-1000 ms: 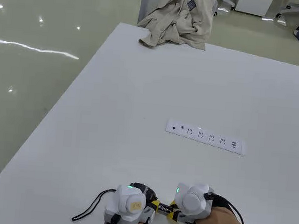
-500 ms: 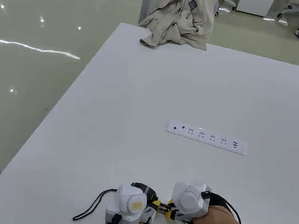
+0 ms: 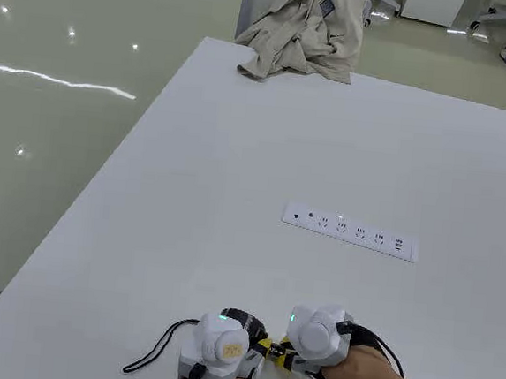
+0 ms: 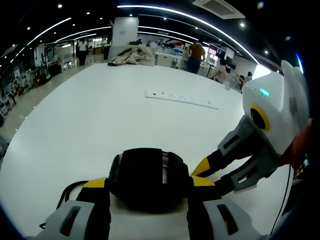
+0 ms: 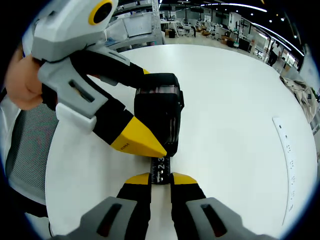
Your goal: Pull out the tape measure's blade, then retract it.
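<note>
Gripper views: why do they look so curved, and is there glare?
Left gripper view: fisheye lens bends the ceiling light strips into arcs. Right gripper view: the long white power strip curves; the black tape measure and its numbered blade look sharp. Head view: straight lines, lamp glare on the glossy green floor.

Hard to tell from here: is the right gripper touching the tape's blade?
Touching. In the right gripper view, the right gripper pinches the numbered blade just outside the black case.
</note>
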